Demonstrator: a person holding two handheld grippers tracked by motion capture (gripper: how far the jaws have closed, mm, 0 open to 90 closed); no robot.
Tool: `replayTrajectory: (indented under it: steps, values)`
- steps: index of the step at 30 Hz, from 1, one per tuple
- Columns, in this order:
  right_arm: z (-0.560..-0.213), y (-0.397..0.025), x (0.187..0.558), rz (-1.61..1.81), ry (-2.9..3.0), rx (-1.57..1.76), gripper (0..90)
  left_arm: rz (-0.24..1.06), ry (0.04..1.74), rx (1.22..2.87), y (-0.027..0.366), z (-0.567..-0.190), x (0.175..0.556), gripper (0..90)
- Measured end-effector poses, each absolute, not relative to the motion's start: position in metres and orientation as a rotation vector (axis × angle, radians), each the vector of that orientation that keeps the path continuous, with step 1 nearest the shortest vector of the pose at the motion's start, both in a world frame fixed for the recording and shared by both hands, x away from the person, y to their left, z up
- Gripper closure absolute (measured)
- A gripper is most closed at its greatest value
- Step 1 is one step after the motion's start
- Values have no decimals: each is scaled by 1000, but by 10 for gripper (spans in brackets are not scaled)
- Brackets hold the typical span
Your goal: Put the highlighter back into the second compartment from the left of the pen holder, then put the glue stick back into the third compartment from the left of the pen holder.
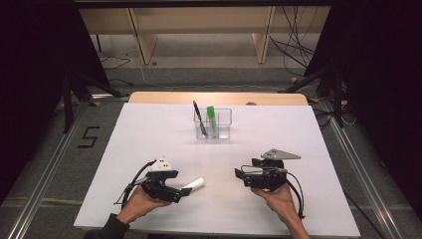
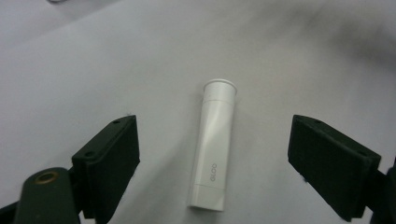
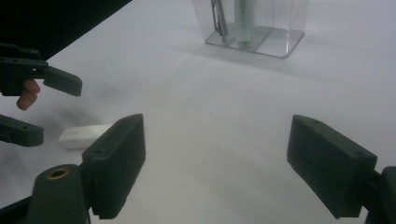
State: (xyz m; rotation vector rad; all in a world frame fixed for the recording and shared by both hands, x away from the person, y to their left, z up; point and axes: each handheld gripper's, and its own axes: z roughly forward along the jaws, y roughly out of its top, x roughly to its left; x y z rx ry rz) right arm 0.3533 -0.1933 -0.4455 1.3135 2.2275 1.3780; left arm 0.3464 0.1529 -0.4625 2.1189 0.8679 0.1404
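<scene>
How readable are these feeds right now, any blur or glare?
High view: table evenly lit, surroundings dark. Left gripper view: glue stick sharp between the open jaws, far corner shadowed and soft. Right gripper view: hazy, clear organizer soft.

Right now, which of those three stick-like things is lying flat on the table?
The white glue stick, between the left gripper's open jaws. The black pen and green-capped stick stand in the clear holder.

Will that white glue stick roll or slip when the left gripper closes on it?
The glue stick looks round and lies flat, so a nudge may roll it. Its smooth plastic could slip. It seems rigid, lying centred between the open left gripper jaws.
</scene>
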Motion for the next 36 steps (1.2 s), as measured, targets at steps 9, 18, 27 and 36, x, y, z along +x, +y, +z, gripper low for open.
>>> replayTrajectory:
  steps: [9, 18, 27, 36]
  values:
    - [-452, -205, 340, 1371, 2215, 1351, 202, 154, 851, 2205, 144, -462, 346, 160]
    - [-454, -208, 333, 1369, 2221, 1350, 202, 119, 825, 2295, 136, -454, 351, 207]
    - [-454, -213, 322, 1356, 2209, 1360, 205, 92, 785, 2431, 118, -454, 357, 336]
    - [-456, -215, 314, 1348, 2218, 1358, 207, 106, 775, 2559, 113, -452, 362, 463]
